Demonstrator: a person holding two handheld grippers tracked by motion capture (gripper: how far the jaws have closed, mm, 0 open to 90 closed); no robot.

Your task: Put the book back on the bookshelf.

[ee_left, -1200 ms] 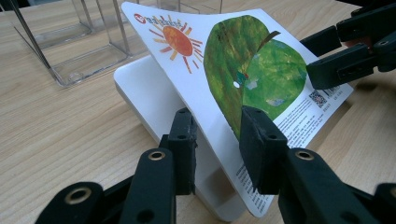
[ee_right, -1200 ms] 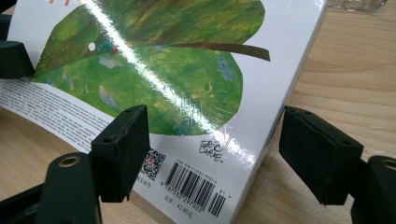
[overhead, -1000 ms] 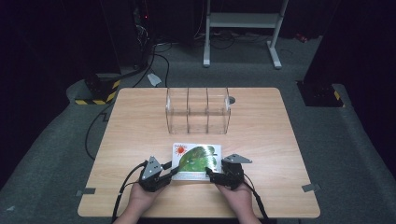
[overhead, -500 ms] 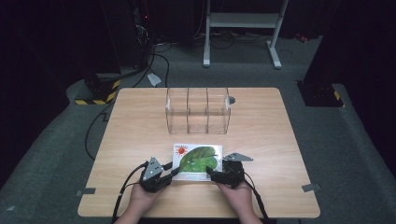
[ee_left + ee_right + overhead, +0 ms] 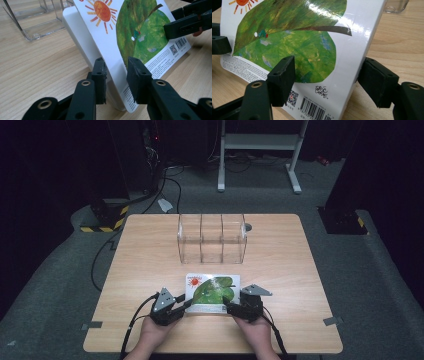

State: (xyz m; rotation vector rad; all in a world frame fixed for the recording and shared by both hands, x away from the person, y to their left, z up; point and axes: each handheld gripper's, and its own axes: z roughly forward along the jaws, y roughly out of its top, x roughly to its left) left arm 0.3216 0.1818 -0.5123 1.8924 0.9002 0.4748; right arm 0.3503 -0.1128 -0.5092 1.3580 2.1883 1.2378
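A board book [image 5: 212, 292] lies near the table's front edge, its back cover up, showing a green leaf and an orange sun. My left gripper [image 5: 186, 306] is at its near left corner. In the left gripper view the left gripper [image 5: 116, 80] is shut on the book [image 5: 140, 32], one pad on the cover and one against the white page block. My right gripper [image 5: 227, 306] is at the near right corner. Its jaws have just been closing. The right gripper [image 5: 327, 77] still stands open around the book [image 5: 294, 37], its right pad just off the white edge.
A clear plastic organiser [image 5: 212, 238] with three compartments stands beyond the book at the table's middle back. A small round grommet [image 5: 248, 226] sits beside it. Black cables trail from both grippers over the front edge. Bare wood [image 5: 145, 265] lies left and right of the book.
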